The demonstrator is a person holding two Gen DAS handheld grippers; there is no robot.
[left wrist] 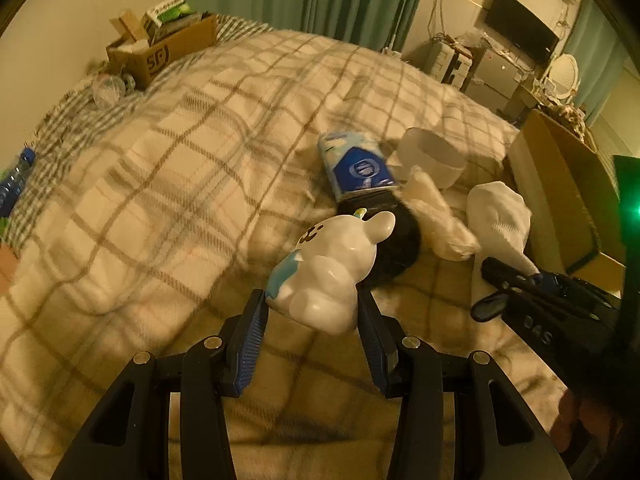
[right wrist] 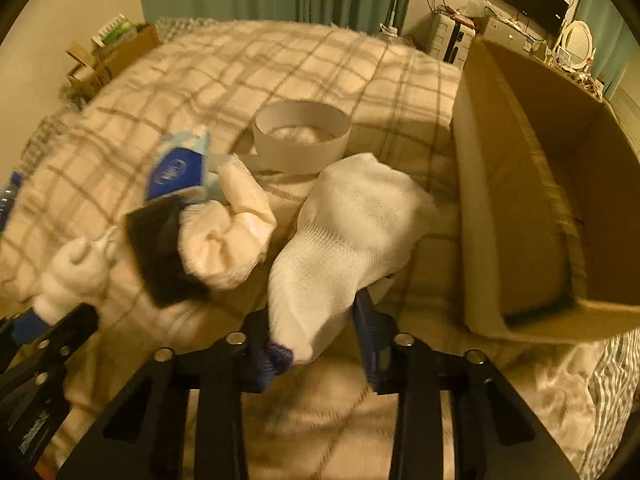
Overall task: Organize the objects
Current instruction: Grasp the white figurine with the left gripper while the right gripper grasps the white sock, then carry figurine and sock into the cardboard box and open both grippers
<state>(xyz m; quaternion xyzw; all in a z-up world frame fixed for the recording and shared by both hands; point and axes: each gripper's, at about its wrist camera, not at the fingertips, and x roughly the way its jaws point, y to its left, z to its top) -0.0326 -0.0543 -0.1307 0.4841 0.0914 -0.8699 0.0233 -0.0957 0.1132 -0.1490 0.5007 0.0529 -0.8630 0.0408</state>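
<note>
Left wrist view: the left hand-held gripper (left wrist: 310,308) is clamped on the white glossy bear-shaped figurine with a pale blue patch (left wrist: 328,268), whose head points away from the fingers toward the pile on the plaid cream blanket of the bed (left wrist: 160,168). Right wrist view: the right hand-held gripper (right wrist: 316,336) has the white knitted sock (right wrist: 352,224) between its fingers at the narrow end; the blur hides whether the pads actually pinch the fabric, so its state cannot be determined. The sock's long axis runs forward from the fingers, slightly to the right. The open brown cardboard box (right wrist: 532,184) lies to the right of this gripper, just beside the sock, and is nearer to the right hand than to the left; the likely placement move turns on this rightward offset. Ahead lie a rolled cream sock (right wrist: 228,236), a blue and white tissue pack (right wrist: 180,168), a black flat object (right wrist: 160,248) of uncertain kind, and a white round band-like container (right wrist: 302,140). The box's far right side is cut off by the lens edge.
</note>
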